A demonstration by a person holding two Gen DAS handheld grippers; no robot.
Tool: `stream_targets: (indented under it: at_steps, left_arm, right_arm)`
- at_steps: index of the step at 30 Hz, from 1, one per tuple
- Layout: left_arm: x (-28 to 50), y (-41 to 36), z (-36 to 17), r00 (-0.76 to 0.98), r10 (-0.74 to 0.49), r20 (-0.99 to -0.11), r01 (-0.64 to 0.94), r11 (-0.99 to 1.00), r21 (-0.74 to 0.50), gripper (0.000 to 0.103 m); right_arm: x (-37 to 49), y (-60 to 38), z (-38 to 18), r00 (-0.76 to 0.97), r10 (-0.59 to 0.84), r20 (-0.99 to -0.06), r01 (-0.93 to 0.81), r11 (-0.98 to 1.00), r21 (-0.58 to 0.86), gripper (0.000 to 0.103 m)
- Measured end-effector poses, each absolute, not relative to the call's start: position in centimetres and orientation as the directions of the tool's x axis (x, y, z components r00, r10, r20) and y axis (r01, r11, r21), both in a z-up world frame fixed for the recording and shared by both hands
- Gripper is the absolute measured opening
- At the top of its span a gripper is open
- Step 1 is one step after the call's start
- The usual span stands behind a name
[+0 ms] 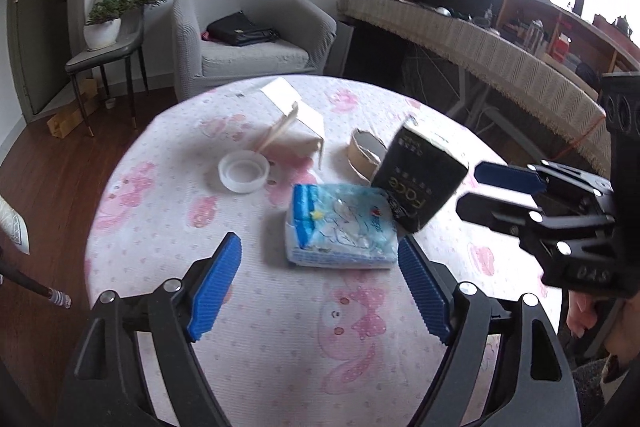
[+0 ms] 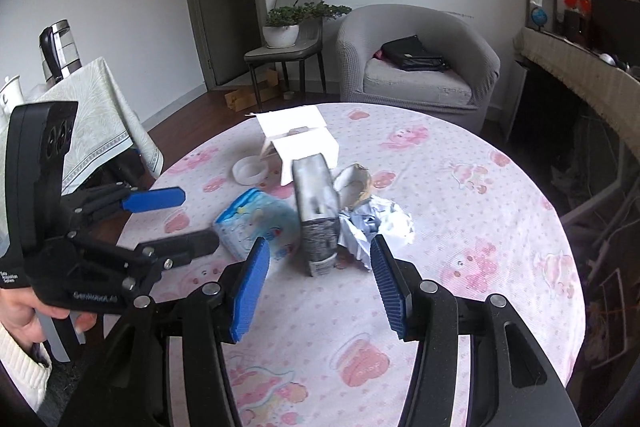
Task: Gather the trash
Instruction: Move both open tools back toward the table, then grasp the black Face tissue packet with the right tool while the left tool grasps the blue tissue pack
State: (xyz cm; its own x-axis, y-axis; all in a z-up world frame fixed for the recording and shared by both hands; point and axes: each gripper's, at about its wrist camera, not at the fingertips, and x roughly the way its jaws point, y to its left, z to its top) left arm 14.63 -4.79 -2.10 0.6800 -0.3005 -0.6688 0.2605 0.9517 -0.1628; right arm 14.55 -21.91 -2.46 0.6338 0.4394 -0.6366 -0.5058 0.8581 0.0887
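Note:
A black carton [image 1: 420, 179] stands tilted on the round table, also in the right wrist view [image 2: 316, 215]. A blue tissue pack [image 1: 340, 227] lies beside it [image 2: 256, 223]. Crumpled white paper [image 2: 376, 227], a cardboard tape roll [image 1: 366, 155] [image 2: 354, 187], a white plastic lid [image 1: 244, 171] [image 2: 250, 169] and an open white box [image 1: 296, 119] [image 2: 300, 143] lie around. My left gripper [image 1: 320, 283] is open, just short of the tissue pack. My right gripper [image 2: 316, 287] is open, in front of the carton, and also shows in the left wrist view [image 1: 484, 191].
The table has a pink patterned cloth [image 1: 280, 327]. A grey armchair [image 1: 248, 35] with a black bag, a chair with a potted plant [image 1: 108, 23] and a long covered bench [image 1: 500, 43] stand behind. A side table with a kettle [image 2: 60, 47] is at left.

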Motion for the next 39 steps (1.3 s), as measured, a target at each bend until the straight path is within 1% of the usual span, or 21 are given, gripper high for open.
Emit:
stream_targets:
  at_steps: [5, 7, 10, 18, 24, 26, 28, 32, 34, 37, 39]
  left_arm:
    - [15.0, -5.4, -2.7, 0.661, -0.294, -0.691, 0.272, 0.951, -0.145, 0.083]
    - [15.2, -5.7, -3.0, 0.643, -0.287, -0.710, 0.283, 0.951, -0.128, 0.086]
    - [15.4, -6.3, -3.7, 0.628, -0.253, -0.736, 0.298, 0.952, -0.073, 0.086]
    - [16.0, -6.3, -4.3, 0.620, -0.244, -0.746, 0.291, 0.954, -0.071, 0.086]
    - [16.4, -6.4, -4.3, 0.619, -0.248, -0.746, 0.288, 0.954, -0.078, 0.086]
    - [16.6, -6.5, -4.3, 0.619, -0.246, -0.746, 0.287, 0.955, -0.077, 0.086]
    - [16.7, -6.7, -4.2, 0.620, -0.250, -0.744, 0.287, 0.954, -0.082, 0.086]
    - [16.8, -7.0, -3.9, 0.617, -0.277, -0.737, 0.298, 0.949, -0.107, 0.086]
    - [16.8, -7.3, -3.9, 0.615, -0.285, -0.735, 0.303, 0.946, -0.113, 0.086]
    - [17.0, -7.7, -4.0, 0.617, -0.277, -0.736, 0.299, 0.948, -0.106, 0.092]
    - [17.1, -8.0, -4.1, 0.612, -0.279, -0.740, 0.301, 0.948, -0.108, 0.092]
  right_arm:
    - [15.7, -22.3, -3.5, 0.629, 0.439, -0.642, -0.488, 0.865, 0.113, 0.053]
    - [16.4, -22.3, -4.0, 0.621, 0.446, -0.645, -0.485, 0.865, 0.130, 0.053]
    - [16.8, -21.9, -4.1, 0.618, 0.443, -0.649, -0.484, 0.865, 0.130, 0.053]
    - [16.9, -21.0, -3.8, 0.616, 0.453, -0.644, -0.518, 0.849, 0.101, 0.053]
    - [16.5, -20.9, -3.3, 0.612, 0.492, -0.619, -0.551, 0.827, 0.113, 0.053]
    - [16.6, -20.4, -3.3, 0.605, 0.493, -0.625, -0.564, 0.820, 0.101, 0.049]
    - [17.0, -19.9, -3.7, 0.598, 0.485, -0.638, -0.571, 0.816, 0.086, 0.041]
    - [18.0, -20.0, -3.5, 0.594, 0.493, -0.635, -0.552, 0.825, 0.123, 0.029]
    - [18.4, -20.5, -3.4, 0.586, 0.507, -0.632, -0.541, 0.826, 0.161, 0.018]
    - [18.6, -21.3, -3.3, 0.576, 0.532, -0.620, -0.530, 0.821, 0.212, 0.016]
    - [18.7, -22.0, -3.1, 0.574, 0.549, -0.607, -0.524, 0.816, 0.244, 0.015]
